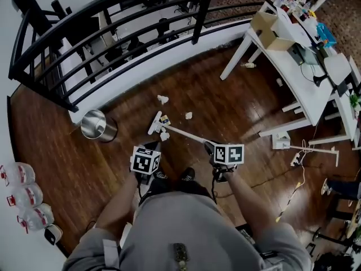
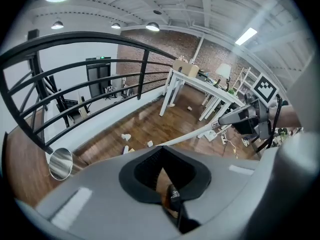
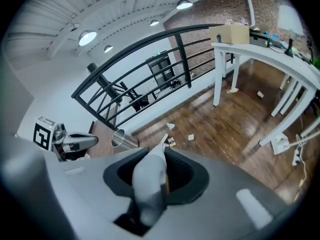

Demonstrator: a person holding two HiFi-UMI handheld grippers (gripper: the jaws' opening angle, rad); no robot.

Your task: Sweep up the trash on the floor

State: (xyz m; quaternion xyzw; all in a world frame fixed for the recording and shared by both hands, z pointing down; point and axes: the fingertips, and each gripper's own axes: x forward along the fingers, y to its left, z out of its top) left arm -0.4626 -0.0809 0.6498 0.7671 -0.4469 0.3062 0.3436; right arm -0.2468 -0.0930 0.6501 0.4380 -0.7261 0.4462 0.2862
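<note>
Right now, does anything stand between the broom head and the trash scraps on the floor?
Nothing visible does. The broom head lies beside the nearest paper scrap and a small box; only bare floor separates it from the farther scraps. The metal bin sits off to the left.

White broom (image 1: 181, 132), clamped between the fingers of the right gripper (image 1: 211, 149), slants down ahead of them; crumpled paper scraps (image 1: 163, 99) lie around its head.
</note>
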